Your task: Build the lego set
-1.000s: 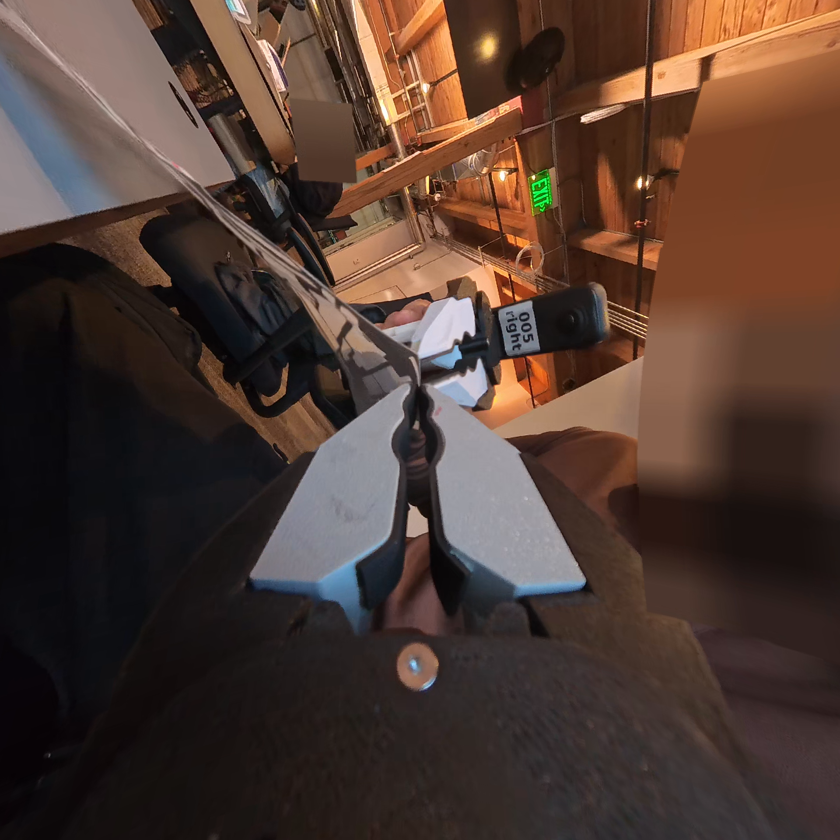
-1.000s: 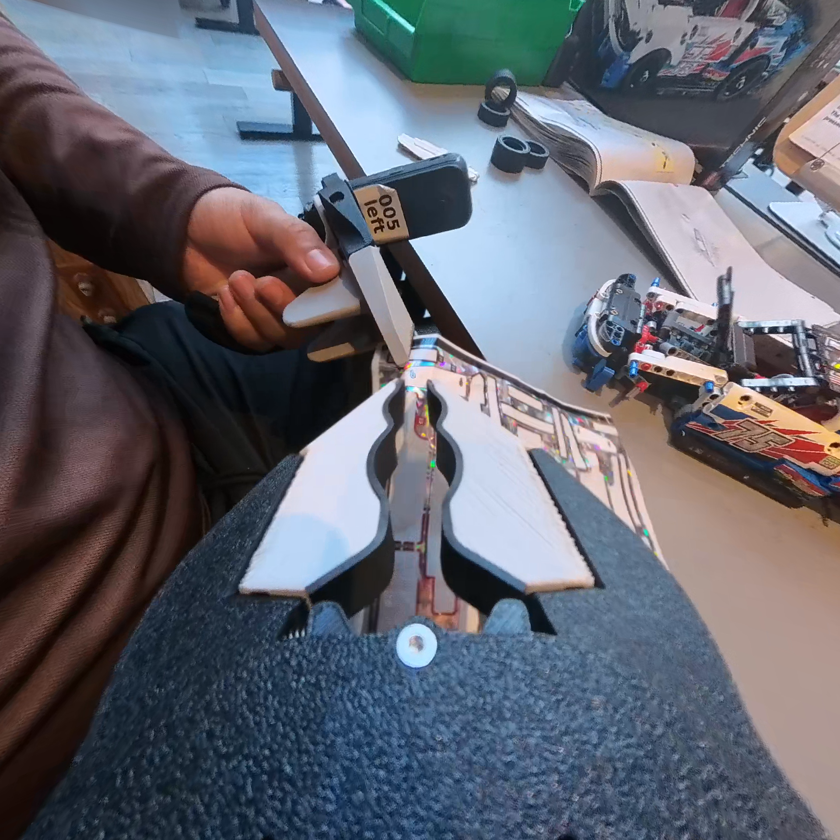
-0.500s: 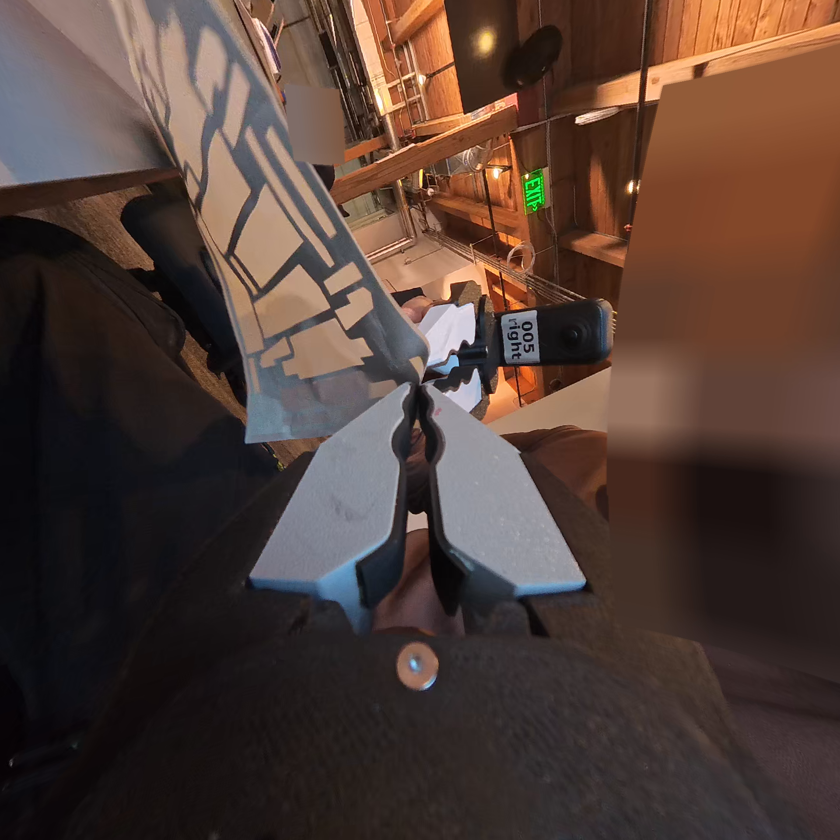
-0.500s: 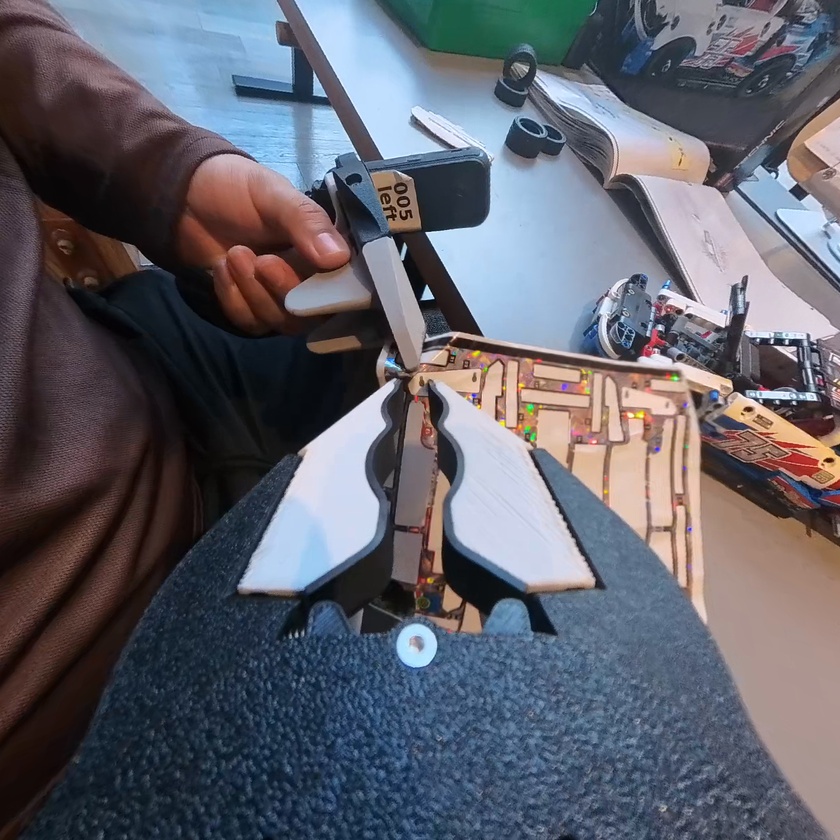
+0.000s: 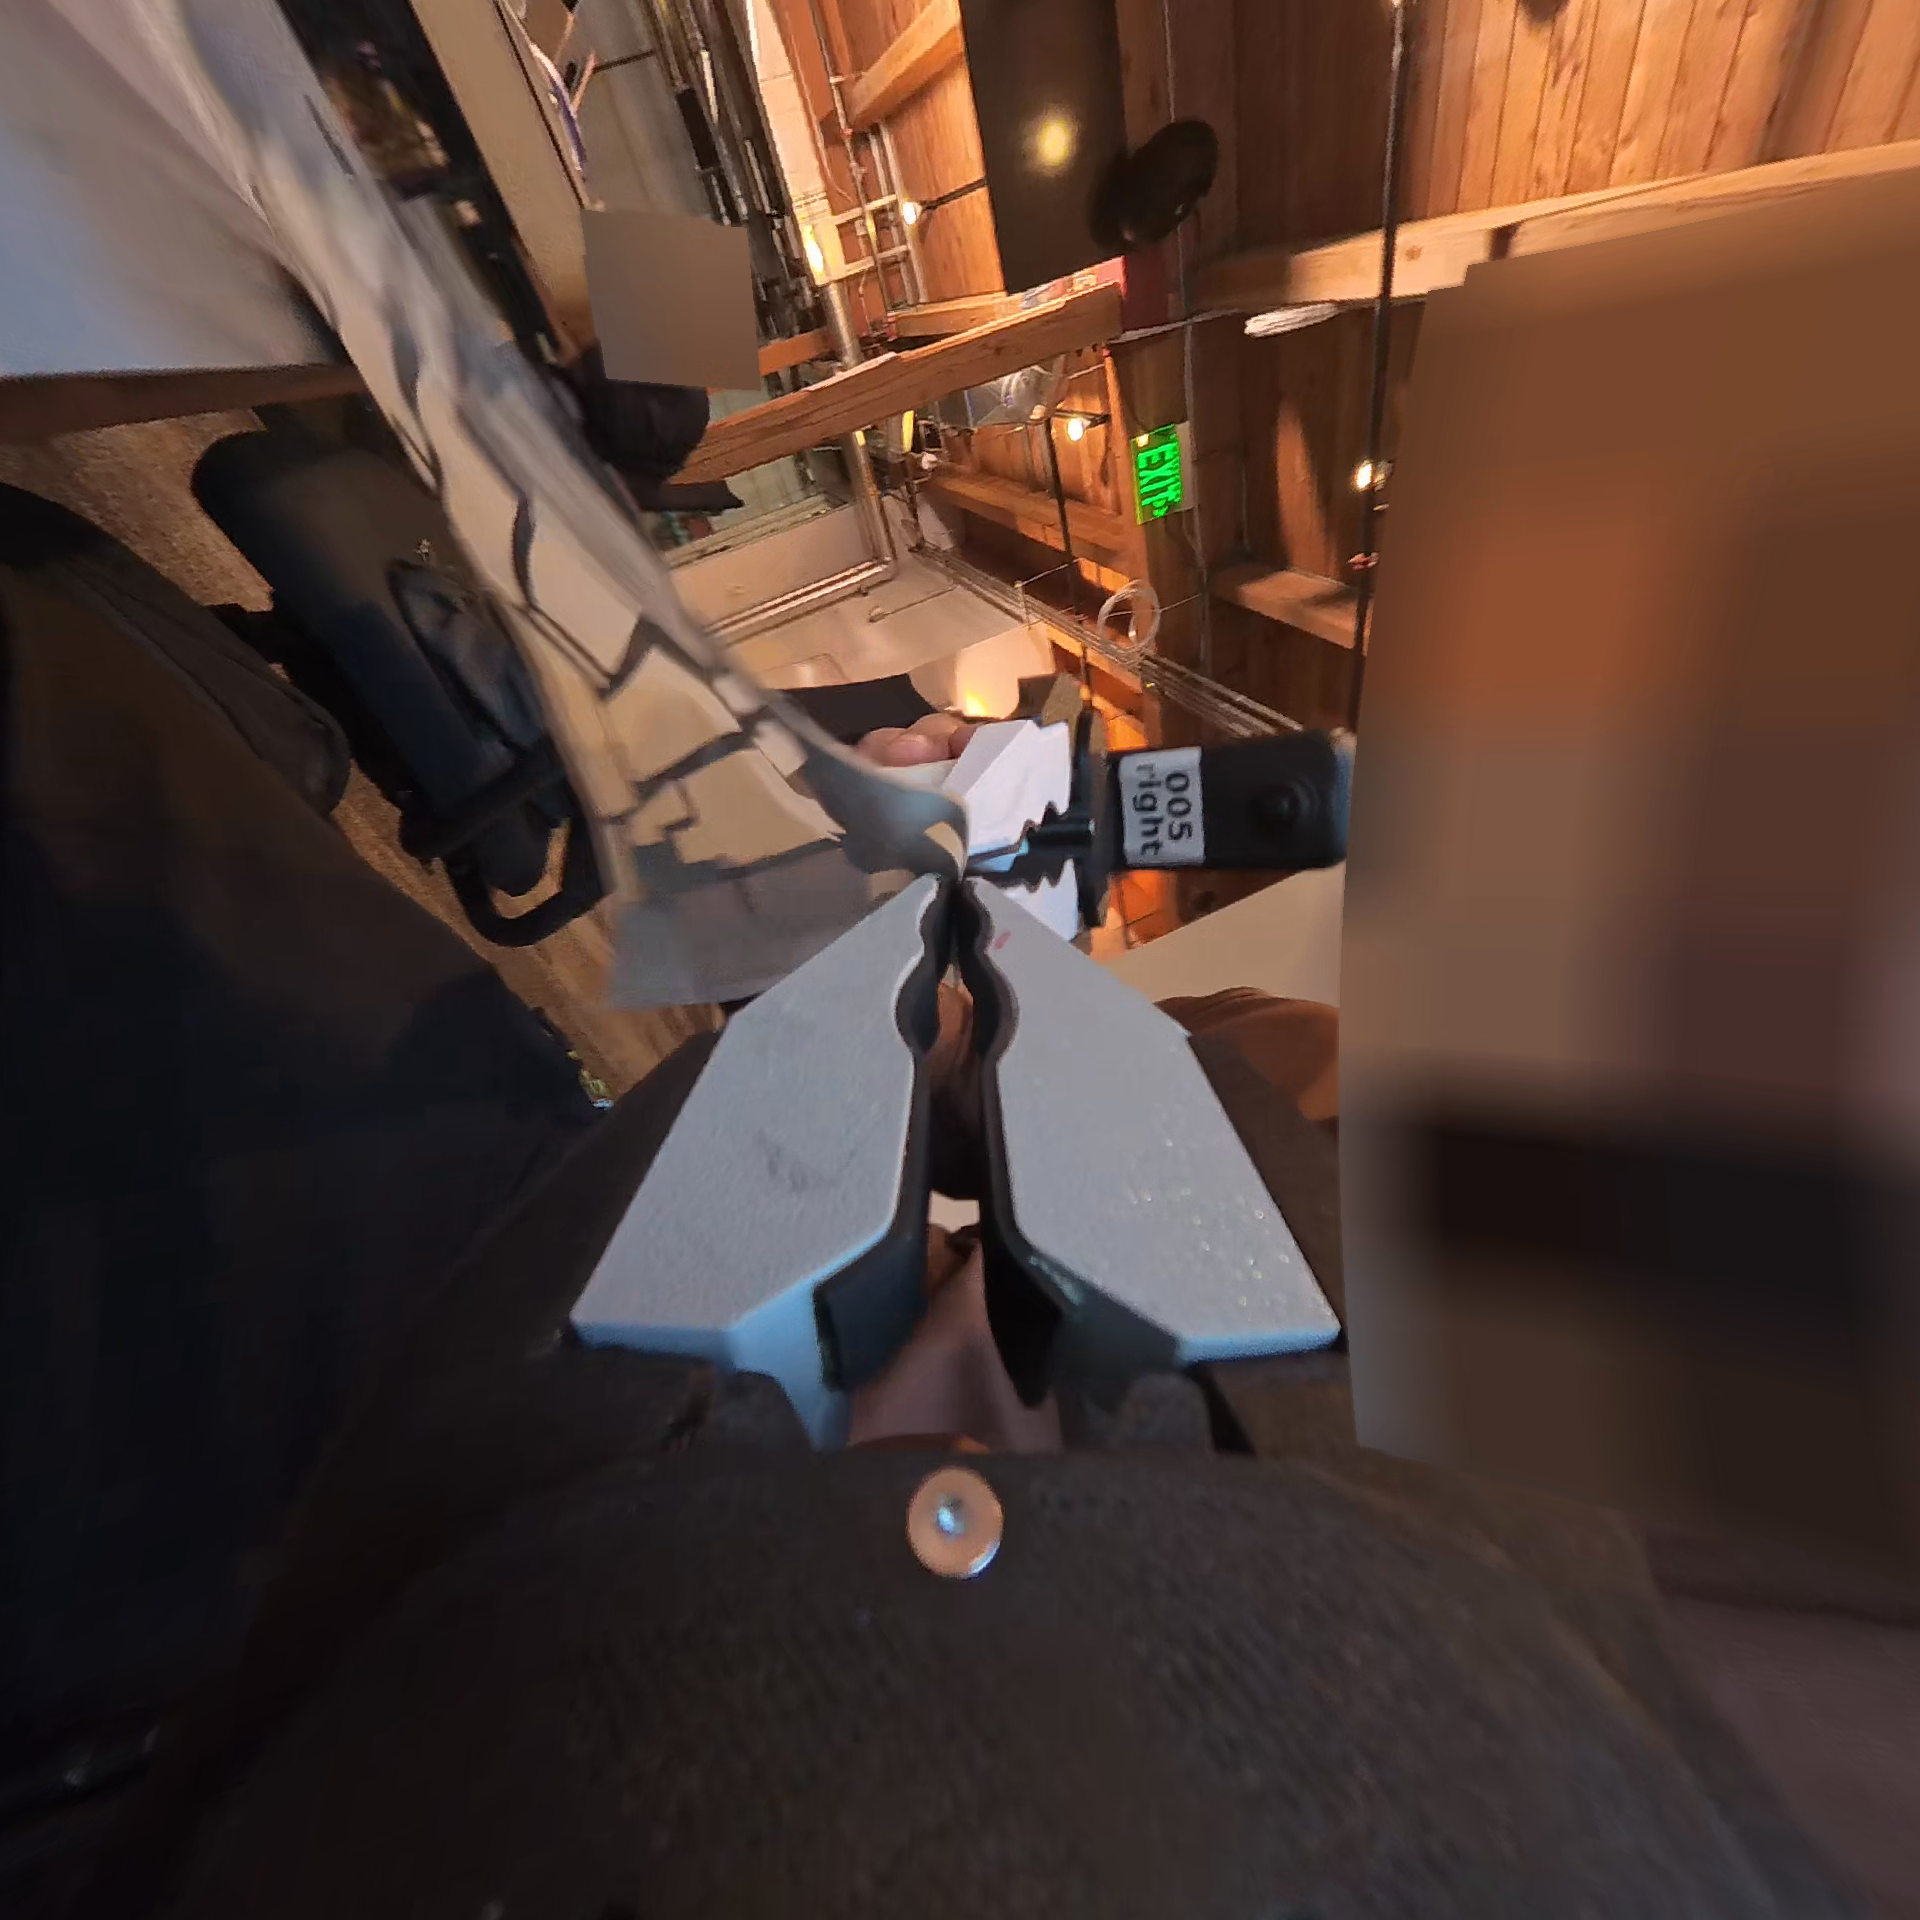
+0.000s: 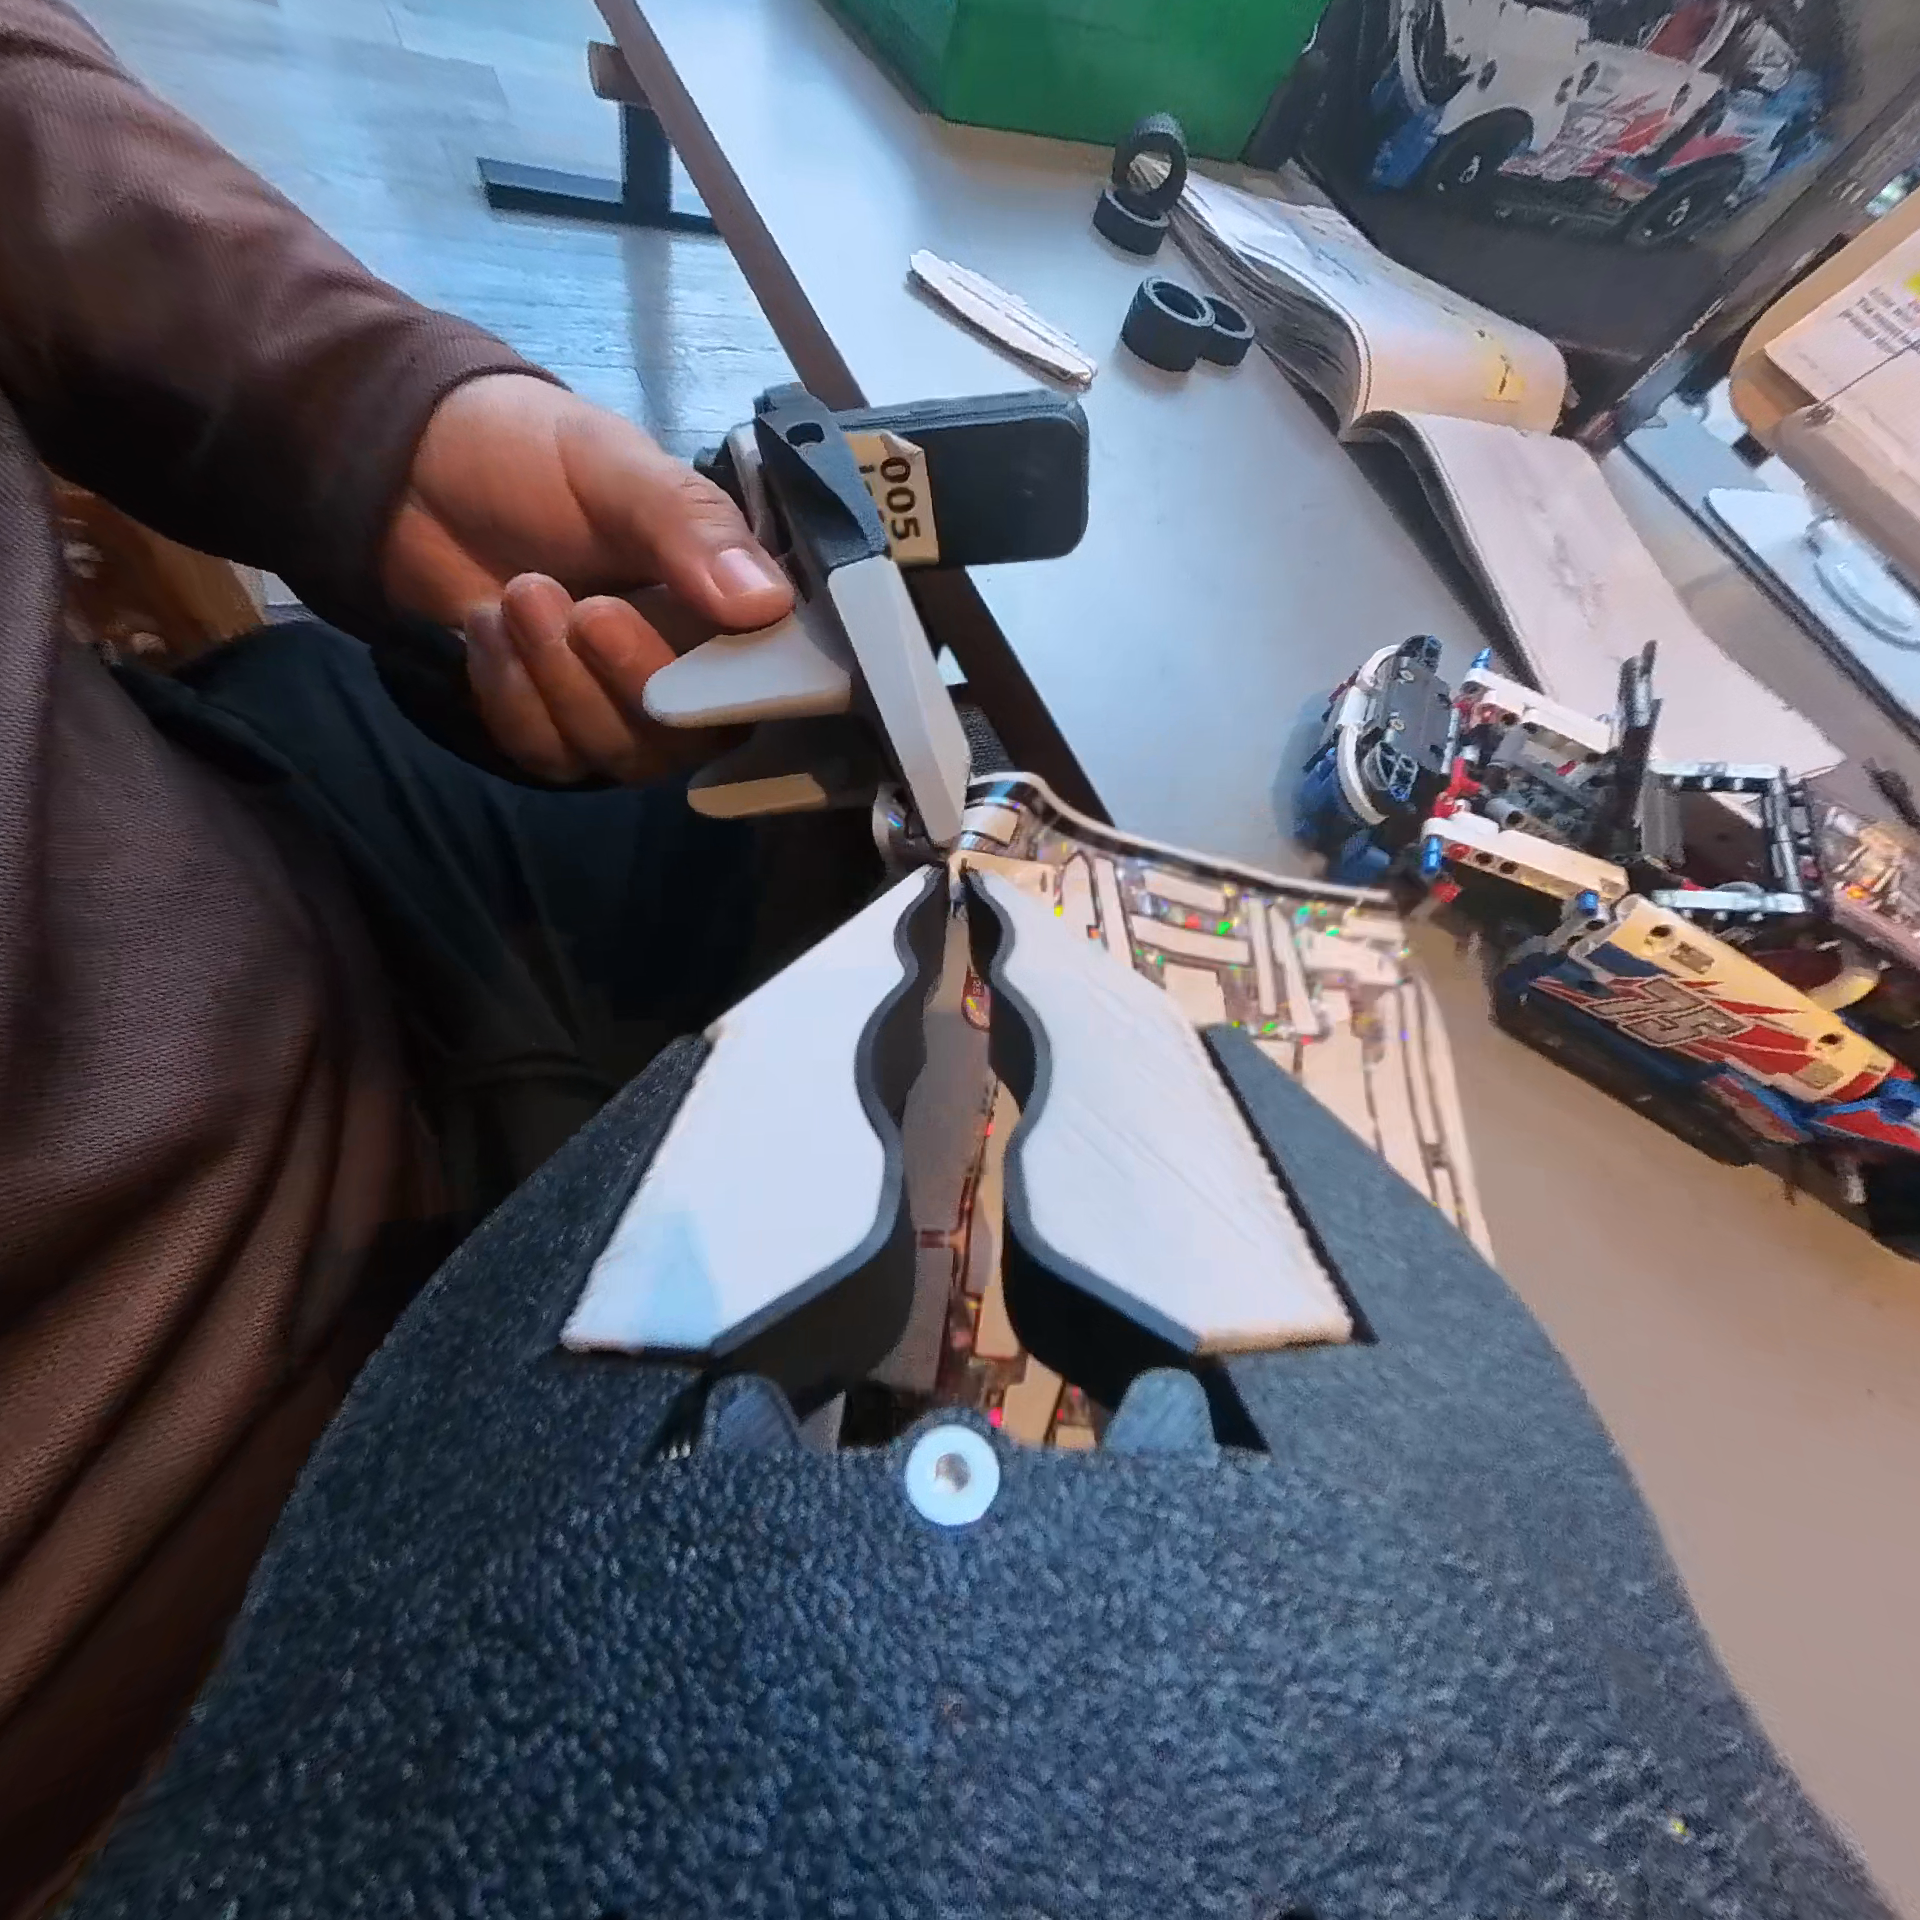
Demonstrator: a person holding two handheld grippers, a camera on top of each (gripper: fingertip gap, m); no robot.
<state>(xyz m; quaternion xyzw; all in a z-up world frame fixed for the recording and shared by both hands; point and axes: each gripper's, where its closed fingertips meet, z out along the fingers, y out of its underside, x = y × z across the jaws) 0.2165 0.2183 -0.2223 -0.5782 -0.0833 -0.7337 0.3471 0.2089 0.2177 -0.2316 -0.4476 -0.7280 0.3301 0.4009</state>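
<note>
Since half a second ago the sticker sheet (image 6: pixel 1340 997) has swung from nearly flat-on toward edge-on in the left wrist view, and its held corner now curls over. Both tools pinch that same corner: the right gripper (image 6: pixel 951 878) has its jaws closed tight on the sheet at the tips, and the left gripper (image 5: pixel 951 883), reaching in from 12 o'clock in the right wrist view, is likewise clamped on the curled edge, with a hand (image 6: pixel 582 582) around its grip at 10 o'clock. From the pinch the glittery sheet trails toward 4 o'clock, over the table (image 6: pixel 1143 540) edge and beneath the right gripper. At 3 o'clock the partly built lego car (image 6: pixel 1621 883) sits on the table, its blue, white and red body panel nearest the camera. Toward 1 o'clock lie an open instruction booklet (image 6: pixel 1403 343), several loose black tyres (image 6: pixel 1184 322) just beside it and a flat pale strip (image 6: pixel 997 317); a green bin (image 6: pixel 1091 62) stands at the far edge.
</note>
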